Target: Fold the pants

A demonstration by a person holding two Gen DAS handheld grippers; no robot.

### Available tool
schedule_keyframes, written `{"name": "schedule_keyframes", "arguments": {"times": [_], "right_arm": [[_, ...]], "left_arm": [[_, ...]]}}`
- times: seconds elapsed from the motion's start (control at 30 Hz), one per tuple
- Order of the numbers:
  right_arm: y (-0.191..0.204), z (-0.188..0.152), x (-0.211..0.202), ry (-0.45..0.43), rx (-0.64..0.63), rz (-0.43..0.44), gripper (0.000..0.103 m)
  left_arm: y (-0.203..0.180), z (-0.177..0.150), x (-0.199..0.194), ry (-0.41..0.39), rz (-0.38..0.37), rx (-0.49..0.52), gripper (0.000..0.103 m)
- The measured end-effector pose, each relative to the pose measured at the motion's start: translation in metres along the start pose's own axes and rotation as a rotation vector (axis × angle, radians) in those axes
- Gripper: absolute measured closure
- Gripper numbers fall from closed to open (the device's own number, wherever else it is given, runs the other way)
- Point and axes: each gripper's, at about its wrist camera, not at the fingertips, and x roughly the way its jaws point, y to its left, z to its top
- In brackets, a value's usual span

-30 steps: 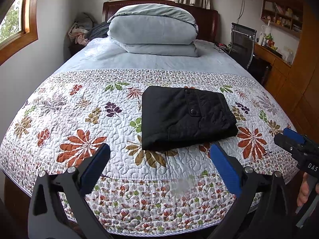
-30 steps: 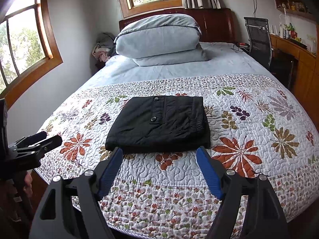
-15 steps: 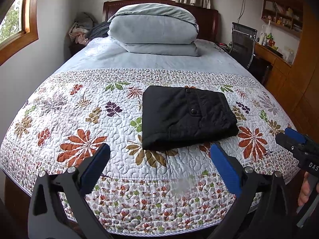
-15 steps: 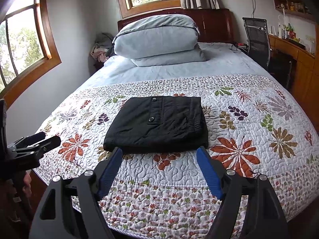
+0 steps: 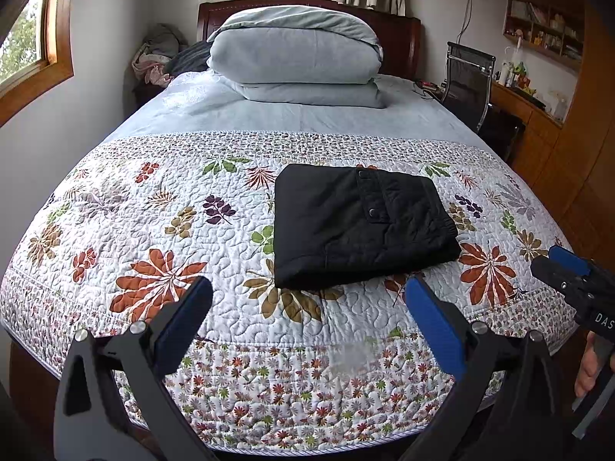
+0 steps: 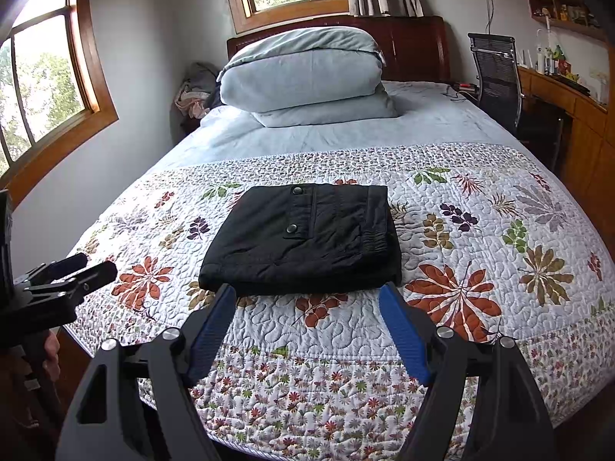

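Black pants [image 5: 357, 224] [image 6: 303, 244] lie folded into a compact rectangle on the floral quilt [image 5: 153, 230] [image 6: 480, 253], snap buttons facing up. My left gripper [image 5: 307, 292] hangs open over the quilt's near edge, short of the pants and a little to their left, nothing between its blue pads. My right gripper [image 6: 307, 299] is also open, its tips just in front of the pants' near edge, apart from the cloth. Each gripper shows at the side of the other's view, held by a hand.
A folded grey duvet [image 5: 296, 57] lies at the headboard. Clothes [image 5: 157, 57] are piled in the far left corner. A black chair [image 5: 467, 80] and wooden desk with shelves [image 5: 538, 115] stand right of the bed. Windows line the left and back walls.
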Motion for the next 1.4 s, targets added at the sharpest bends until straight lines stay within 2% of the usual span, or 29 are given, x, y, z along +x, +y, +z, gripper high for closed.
{"name": "schedule_keyframes", "arguments": {"times": [1.4], "right_arm": [[-0.0032, -0.001, 0.0057, 0.014, -0.015, -0.002, 0.025]], "left_arm": [[0.0013, 0.0021, 0.0063, 0.016, -0.009, 0.0, 0.003]]}}
